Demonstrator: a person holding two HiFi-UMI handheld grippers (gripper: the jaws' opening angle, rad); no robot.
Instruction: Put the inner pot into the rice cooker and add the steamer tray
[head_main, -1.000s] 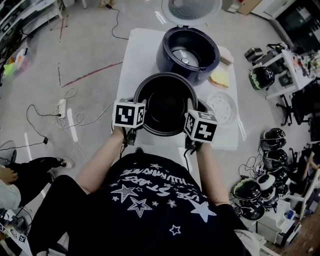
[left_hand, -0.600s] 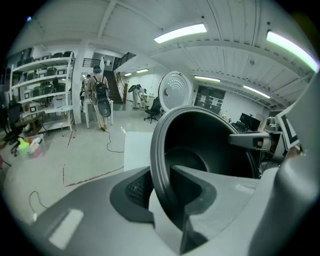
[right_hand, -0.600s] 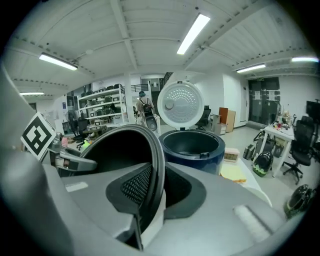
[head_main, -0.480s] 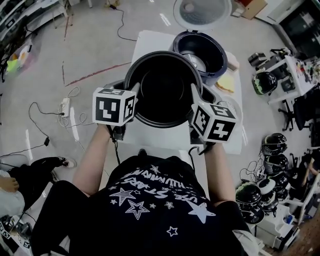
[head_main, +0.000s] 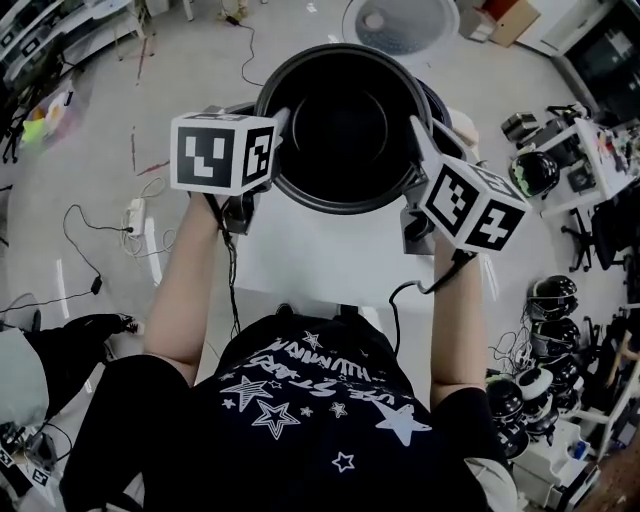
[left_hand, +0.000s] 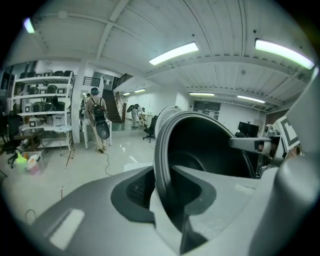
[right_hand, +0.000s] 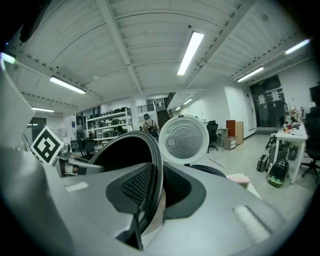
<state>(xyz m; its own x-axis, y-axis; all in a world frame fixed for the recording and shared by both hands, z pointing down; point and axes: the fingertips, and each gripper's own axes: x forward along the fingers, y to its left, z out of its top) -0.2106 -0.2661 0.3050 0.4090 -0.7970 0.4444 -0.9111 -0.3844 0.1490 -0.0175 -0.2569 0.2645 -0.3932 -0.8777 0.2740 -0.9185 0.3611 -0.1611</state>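
Seen from the head camera, a person in a black shirt (head_main: 300, 395) printed with white stars holds 2 grippers out over a white table (head_main: 320, 262). Between them hangs a round black inner pot (head_main: 345, 120), its open mouth facing the camera. It is held up off the table and covers almost all of the rice cooker (right_hand: 210, 170) behind it. The cooker's round, pale lid (head_main: 398, 20) stands open just past the pot's far edge.

The left gripper (head_main: 270, 140) meets the pot's rim on the left side and the right gripper (head_main: 420, 150) meets it on the right.

In the left gripper view, the left gripper's (left_hand: 167, 200) 2 jaws are clamped on the thin rim, 1 pad inside the pot (left_hand: 210, 150) and 1 outside.

In the right gripper view, the right gripper (right_hand: 150, 195) pinches the opposite rim the same way, with the pot's (right_hand: 122, 150) dark wall to its left and the perforated lid (right_hand: 184, 140) upright beyond it.

On the grey floor (head_main: 180, 80) to the left lies a power strip (head_main: 130, 213) with trailing cables. Dark helmets (head_main: 552, 296) are stacked at the right.
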